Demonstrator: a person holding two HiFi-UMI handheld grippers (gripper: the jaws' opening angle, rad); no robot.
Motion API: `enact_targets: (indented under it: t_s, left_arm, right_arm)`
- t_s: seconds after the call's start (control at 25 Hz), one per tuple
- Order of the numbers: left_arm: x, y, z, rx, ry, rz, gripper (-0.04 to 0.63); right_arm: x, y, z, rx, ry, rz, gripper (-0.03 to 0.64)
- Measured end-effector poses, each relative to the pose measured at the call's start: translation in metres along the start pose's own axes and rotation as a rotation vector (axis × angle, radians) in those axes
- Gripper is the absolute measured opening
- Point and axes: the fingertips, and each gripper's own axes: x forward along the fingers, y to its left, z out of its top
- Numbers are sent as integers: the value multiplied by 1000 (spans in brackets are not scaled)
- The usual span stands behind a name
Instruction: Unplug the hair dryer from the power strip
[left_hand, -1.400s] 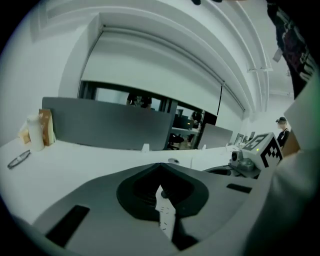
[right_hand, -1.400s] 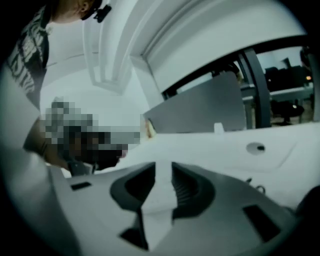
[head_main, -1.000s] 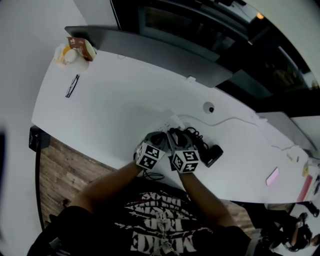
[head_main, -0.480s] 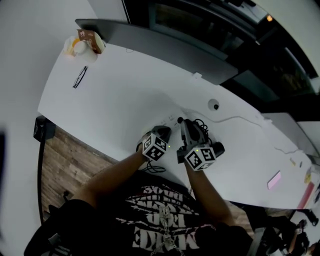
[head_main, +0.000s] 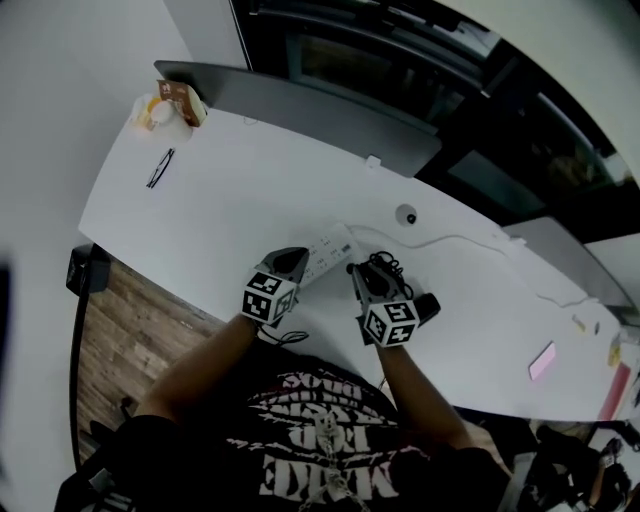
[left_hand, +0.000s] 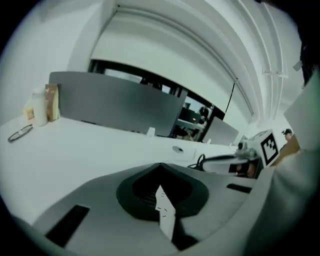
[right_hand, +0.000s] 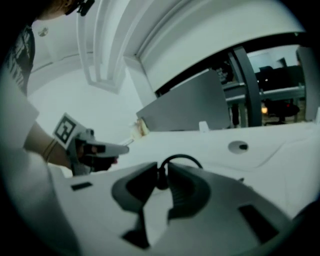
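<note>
My left gripper (head_main: 296, 263) is shut on the near end of the white power strip (head_main: 328, 247), whose edge shows between its pads (left_hand: 165, 216). The strip hangs slightly off the table. My right gripper (head_main: 361, 276) is shut on the hair dryer's black plug (right_hand: 161, 179), and the cord (right_hand: 183, 158) loops up behind it. Its jaws have just closed in and eased slightly, with the plug between them. The plug sits apart from the strip. The black hair dryer (head_main: 424, 305) lies on the white table (head_main: 230, 190) beside my right hand, next to its coiled cord (head_main: 386, 265).
Glasses (head_main: 159, 167) and a carton with a bottle (head_main: 170, 102) sit at the table's far left. A grey partition (head_main: 300, 100) runs along the back. A round grommet (head_main: 405, 215), a thin white cable (head_main: 455, 240) and a pink item (head_main: 545, 358) lie to the right.
The two grippers, side by side a second ago, have drawn apart. The left one lifted the strip's end up and to the left; the right one closed and pulled to the right.
</note>
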Motion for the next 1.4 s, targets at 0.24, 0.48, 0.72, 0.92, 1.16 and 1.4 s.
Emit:
enact_targets:
  t_s: [0.24, 0.48, 0.72, 0.92, 1.16, 1.4]
  left_arm:
    - [-101, -11, 56, 85, -248, 96, 28]
    - [-190, -45, 115, 166, -454, 167, 28]
    - [-268, -92, 210, 193, -734, 152, 28]
    - [-278, -108, 224, 280, -777, 146, 28]
    - [-276, -97, 216, 276, -740, 67, 28]
    - [-289, -73, 214, 268, -698, 20, 28]
  right_arm:
    - [-36, 23, -17, -21, 78, 64, 119]
    - [-107, 64, 49, -25, -89, 133, 123]
    - [-162, 100, 178, -170, -402, 71, 61]
    - [-179, 126, 214, -227, -528, 46, 54]
    - [-173, 144, 200, -233, -513, -18, 49]
    - [-167, 166, 197, -198, -519, -99, 46]
